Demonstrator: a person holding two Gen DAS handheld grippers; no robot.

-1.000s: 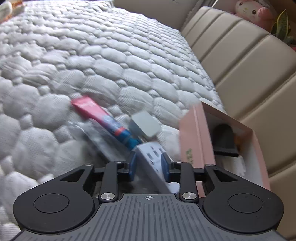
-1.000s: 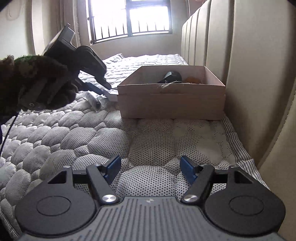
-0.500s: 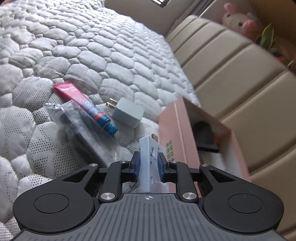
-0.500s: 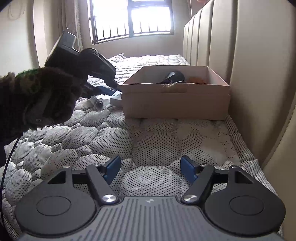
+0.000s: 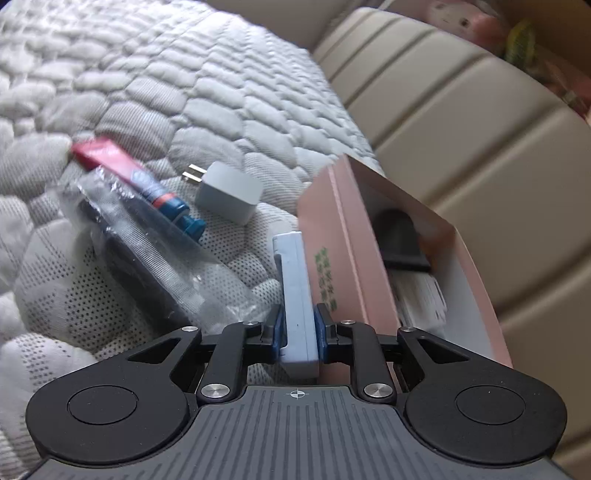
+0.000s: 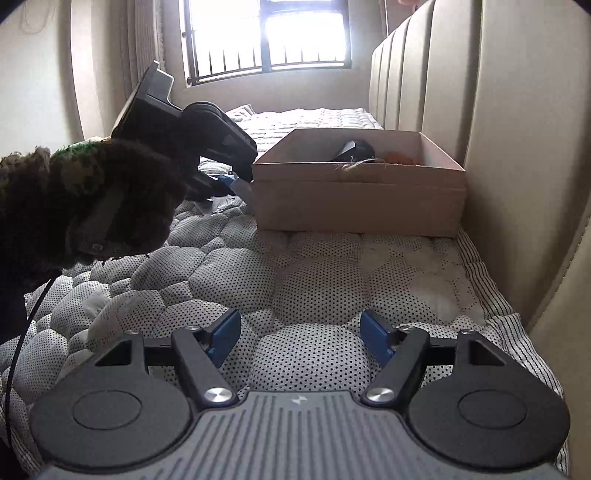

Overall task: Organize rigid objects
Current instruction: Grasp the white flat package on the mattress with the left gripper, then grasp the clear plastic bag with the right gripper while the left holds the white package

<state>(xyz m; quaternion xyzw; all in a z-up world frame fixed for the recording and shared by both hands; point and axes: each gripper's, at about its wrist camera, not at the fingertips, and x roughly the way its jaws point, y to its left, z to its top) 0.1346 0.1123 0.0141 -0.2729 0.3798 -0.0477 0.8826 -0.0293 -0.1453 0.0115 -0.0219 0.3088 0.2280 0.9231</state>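
My left gripper is shut on a white power strip and holds it off the mattress, right beside the left wall of the pink cardboard box. The box holds a dark object and white items. On the mattress to the left lie a red and blue tube, a grey plug adapter and a clear plastic bag with a dark item. In the right wrist view the left gripper sits at the box's left edge. My right gripper is open and empty, low over the mattress.
A beige padded headboard runs along the right, close behind the box. A pink plush toy sits on top of it. The quilted mattress stretches between my right gripper and the box. A barred window is at the far end.
My left gripper closed on the white power strip, lifted it off the mattress and carried it up beside the box's left wall. The right gripper stayed open and nearly still.
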